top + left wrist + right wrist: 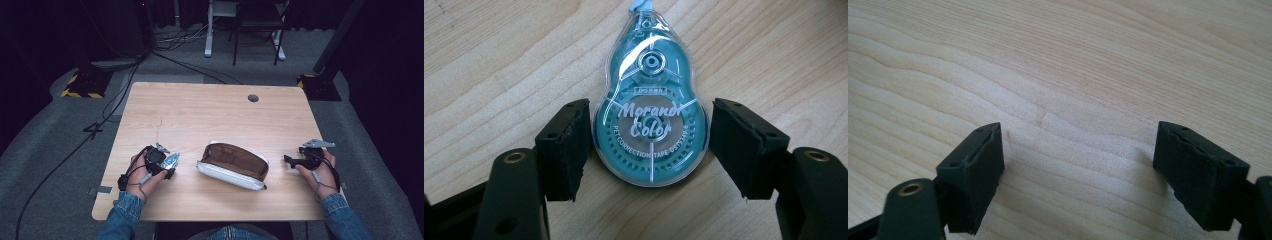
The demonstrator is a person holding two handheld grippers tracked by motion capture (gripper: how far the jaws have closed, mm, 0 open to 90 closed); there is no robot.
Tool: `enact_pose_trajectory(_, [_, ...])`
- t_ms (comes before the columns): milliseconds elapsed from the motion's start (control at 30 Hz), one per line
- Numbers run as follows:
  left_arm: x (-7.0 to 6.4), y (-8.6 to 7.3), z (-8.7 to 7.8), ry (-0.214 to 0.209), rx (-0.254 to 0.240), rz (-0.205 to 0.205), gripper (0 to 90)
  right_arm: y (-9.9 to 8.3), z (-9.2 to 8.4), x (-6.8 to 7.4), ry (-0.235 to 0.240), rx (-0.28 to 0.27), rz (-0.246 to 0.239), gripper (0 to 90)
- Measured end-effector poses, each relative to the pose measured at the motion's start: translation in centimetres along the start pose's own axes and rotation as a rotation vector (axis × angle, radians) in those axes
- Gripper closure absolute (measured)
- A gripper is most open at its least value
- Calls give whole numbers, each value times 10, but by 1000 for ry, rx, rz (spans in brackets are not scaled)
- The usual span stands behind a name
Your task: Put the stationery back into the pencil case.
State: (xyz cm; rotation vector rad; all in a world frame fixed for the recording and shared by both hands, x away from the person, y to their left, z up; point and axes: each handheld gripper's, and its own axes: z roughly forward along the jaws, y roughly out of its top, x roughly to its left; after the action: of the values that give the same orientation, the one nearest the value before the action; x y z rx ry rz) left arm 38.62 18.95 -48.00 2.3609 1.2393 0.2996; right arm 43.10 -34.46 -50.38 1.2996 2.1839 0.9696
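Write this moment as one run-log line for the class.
left gripper: fingers closing on correction tape, touching | right gripper: open over table | pencil case: open, centre

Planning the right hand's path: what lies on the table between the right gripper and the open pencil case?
Nothing: in the high view, bare wood separates the right gripper from the pencil case.

Person: blue denim sleeves, cuffs at both wrists.
Left gripper [167, 167]: black body, thin dark cable looped behind it over the hand.
Right gripper [289, 160]: black, grey three-cornered plate on top, cable trailing back along the wrist.
Each has two black jaws with worn foam pads [979, 165] and a brass-ringed screw hole behind each pad.
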Motion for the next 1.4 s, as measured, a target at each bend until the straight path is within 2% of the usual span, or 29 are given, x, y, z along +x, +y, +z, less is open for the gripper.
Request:
enact_pose_trajectory(133, [2, 0, 0, -2, -6, 3, 376, 0, 0, 0, 2, -2, 0, 204])
enact_pose_trajectory(467, [3, -1, -1, -1, -14, 2, 386, 0, 0, 1, 3, -1, 0, 204])
enact_pose_trajectory(633, [6, -2, -2, -27, -20, -22, 387, 0, 0, 2, 3, 0, 0, 204])
enact_pose_trajectory(800, [7, -2, -4, -37, -17, -18, 388, 0, 0, 2, 3, 0, -1, 204])
enact_pose_trajectory(1167, [3, 1, -17, -34, -65, -17, 389, 0, 0, 2, 3, 0, -1, 204])
enact_pose_trajectory(1400, [-2, 5, -31, -40, -97, -1, 389, 0, 0, 2, 3, -1, -1, 204])
